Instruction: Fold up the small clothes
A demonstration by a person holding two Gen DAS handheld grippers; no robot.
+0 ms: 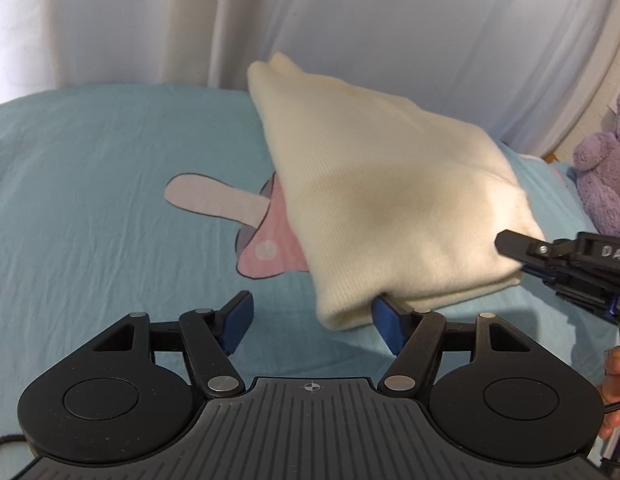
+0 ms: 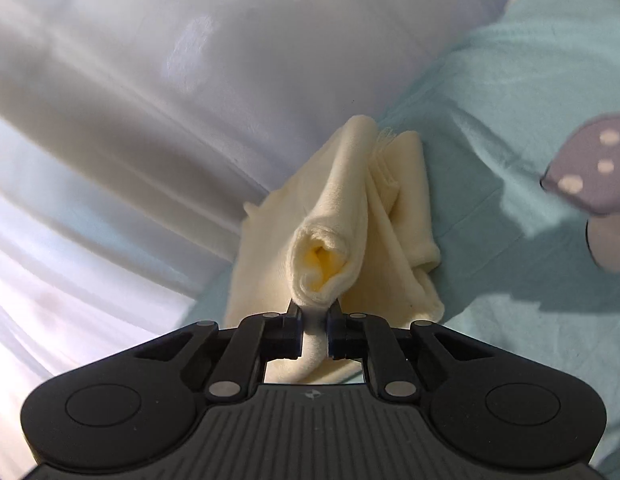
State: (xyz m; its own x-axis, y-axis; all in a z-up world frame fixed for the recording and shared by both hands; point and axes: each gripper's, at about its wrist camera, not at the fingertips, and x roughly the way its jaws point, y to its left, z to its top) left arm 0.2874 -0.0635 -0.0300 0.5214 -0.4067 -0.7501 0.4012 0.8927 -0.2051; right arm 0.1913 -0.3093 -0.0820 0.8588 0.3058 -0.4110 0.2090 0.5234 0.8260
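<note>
Right claw point(image 2: 314, 330) is clamped tight on a bunched corner of the cream-coloured knit garment point(image 1: 386, 200), and from its own camera I can see the fabric pinched between the pads with a rolled tube of cloth right above them. Left claw point(image 1: 312, 322) is sitting wide, holding nothing, though the garment's ribbed hem droops just over its right finger point(image 1: 386, 320).

The garment is half lifted off the pale turquoise bedsheet with the pink mushroom print point(image 1: 89, 200); the far end looks like it rests on the bed near the white curtain point(image 1: 350, 20). A purple plush toy point(image 1: 606, 168) sits off to the side, well out of the way.

My take on doing this fold right: get the left claw onto that near hem corner before pulling anything, so both corners travel together. One-handed dragging will probably just twist it into a rope. Keep the cloth low and taut, and let go only once the edges line up.
</note>
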